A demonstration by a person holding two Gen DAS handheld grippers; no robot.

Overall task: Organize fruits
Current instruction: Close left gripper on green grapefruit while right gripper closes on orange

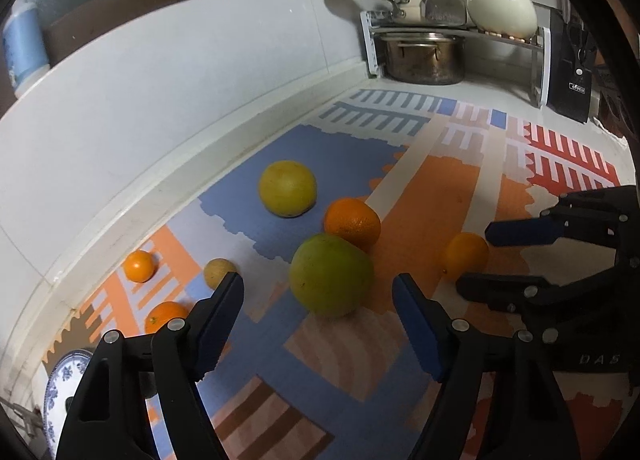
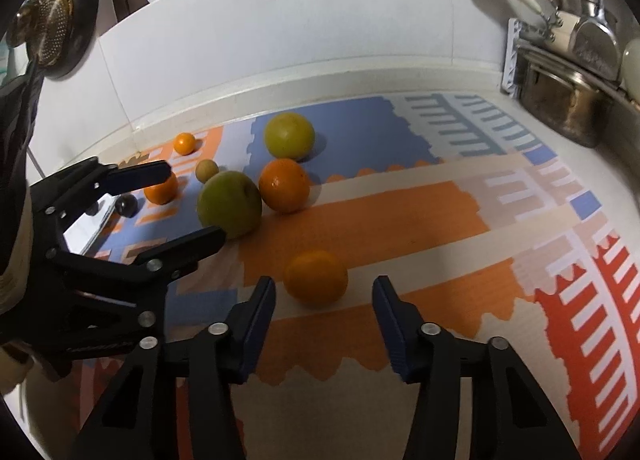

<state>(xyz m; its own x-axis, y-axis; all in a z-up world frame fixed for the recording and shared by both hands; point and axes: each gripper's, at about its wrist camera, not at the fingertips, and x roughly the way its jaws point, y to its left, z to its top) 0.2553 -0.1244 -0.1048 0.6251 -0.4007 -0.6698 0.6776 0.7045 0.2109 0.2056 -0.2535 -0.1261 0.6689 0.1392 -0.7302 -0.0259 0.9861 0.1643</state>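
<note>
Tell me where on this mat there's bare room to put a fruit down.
The mat lies bare to the right of the lone orange, toward the steel pot. Also bare: the near edge below the right claw. Crowded: the cluster around the green fruit and plate.

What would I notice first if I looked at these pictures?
The big green fruit in the middle of the colourful mat, touching an orange, with a yellow fruit behind them. Both grippers are open: the left gripper faces the green fruit, the right gripper a small orange.
</note>
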